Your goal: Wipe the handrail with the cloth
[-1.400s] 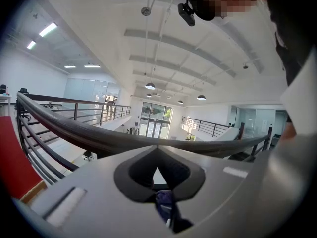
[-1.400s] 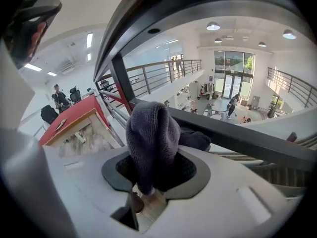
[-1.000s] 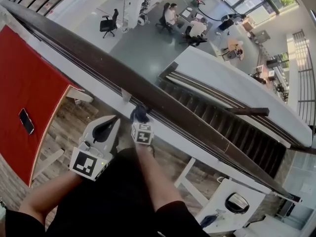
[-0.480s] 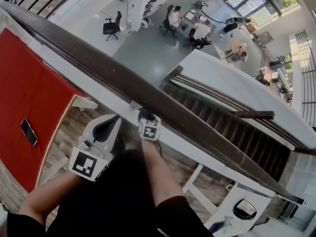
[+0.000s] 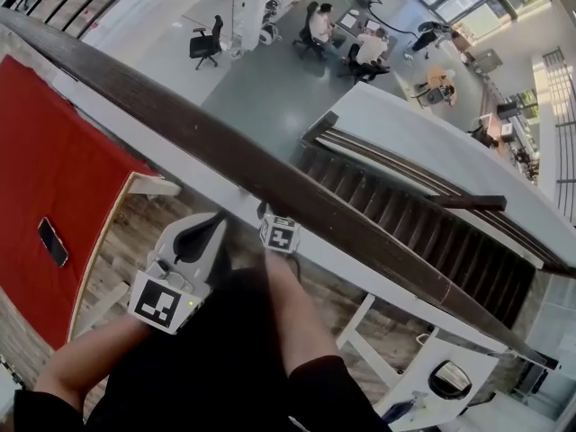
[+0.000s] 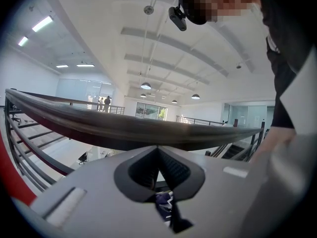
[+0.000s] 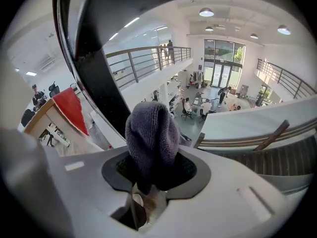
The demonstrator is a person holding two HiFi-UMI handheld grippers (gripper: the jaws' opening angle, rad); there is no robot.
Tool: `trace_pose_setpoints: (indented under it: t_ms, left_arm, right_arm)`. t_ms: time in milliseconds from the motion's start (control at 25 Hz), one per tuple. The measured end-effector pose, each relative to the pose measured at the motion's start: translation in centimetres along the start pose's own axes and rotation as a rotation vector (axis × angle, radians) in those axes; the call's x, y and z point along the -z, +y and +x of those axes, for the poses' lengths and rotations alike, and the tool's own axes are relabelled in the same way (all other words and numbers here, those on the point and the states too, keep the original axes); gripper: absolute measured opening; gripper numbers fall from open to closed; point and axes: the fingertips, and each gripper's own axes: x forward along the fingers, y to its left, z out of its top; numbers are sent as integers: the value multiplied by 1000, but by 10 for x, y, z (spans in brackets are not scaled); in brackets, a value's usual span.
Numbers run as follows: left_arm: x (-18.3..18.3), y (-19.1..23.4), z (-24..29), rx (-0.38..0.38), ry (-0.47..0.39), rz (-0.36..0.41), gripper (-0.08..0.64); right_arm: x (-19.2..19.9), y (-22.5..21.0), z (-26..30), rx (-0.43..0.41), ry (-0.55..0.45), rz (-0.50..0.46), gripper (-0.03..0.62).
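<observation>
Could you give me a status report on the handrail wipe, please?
Right gripper shut on cloth, at near edge of handrail. Left gripper shut, empty, off the rail. Nothing lying on the rail.

Head view: from above, steeply down over the handrail [image 5: 180, 120] onto the office floor [image 5: 270, 70] below. Left gripper view: just under the handrail, tilted up at the ceiling [image 6: 173, 48]. Right gripper view: close beside it, facing the same office floor.
</observation>
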Motion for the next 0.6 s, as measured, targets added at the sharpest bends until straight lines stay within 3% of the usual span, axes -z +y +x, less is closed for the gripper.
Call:
trace_pose_setpoints:
  t_ms: [600]
  left_arm:
    - [0, -20, -5, -15, 30, -1, 0]
  right_arm:
    - [17, -47, -23, 39, 3, 52, 130]
